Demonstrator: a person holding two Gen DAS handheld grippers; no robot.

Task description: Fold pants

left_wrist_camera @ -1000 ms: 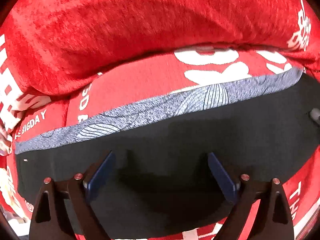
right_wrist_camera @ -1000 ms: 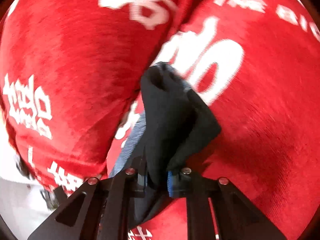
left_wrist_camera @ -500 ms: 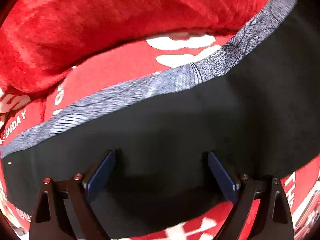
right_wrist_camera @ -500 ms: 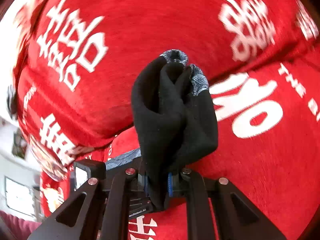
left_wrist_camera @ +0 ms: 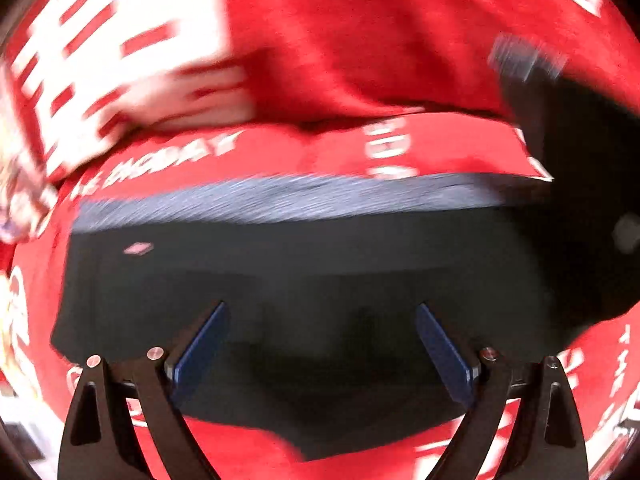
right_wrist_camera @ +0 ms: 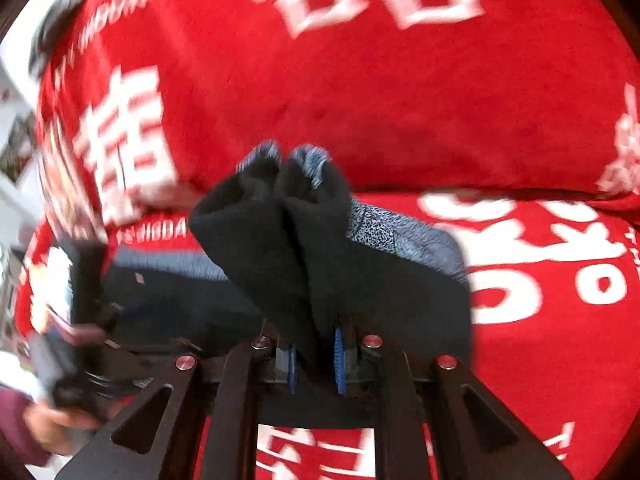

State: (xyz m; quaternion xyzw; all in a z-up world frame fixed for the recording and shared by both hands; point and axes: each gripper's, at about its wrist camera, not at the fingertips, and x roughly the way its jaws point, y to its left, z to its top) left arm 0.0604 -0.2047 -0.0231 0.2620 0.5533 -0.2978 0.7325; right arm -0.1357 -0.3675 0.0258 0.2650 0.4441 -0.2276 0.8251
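2 grippers: right gripper [right_wrist_camera: 314,364] fingers pinch black pants [right_wrist_camera: 288,240]; left gripper [left_wrist_camera: 322,344] fingers wide.

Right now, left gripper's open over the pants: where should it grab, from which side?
Probably the grey patterned waistband, far edge of the black pants, toward its free left end. The left gripper hangs open above, so come straight down. The right gripper already pinches the other end.

- Both fisheye views are brightly, evenly lit, with dark vignetted corners and bulging edges.
- Heavy motion blur smears the white lettering [left_wrist_camera: 132,52] in the left view.
- Milder blur softens the right view's left edge.
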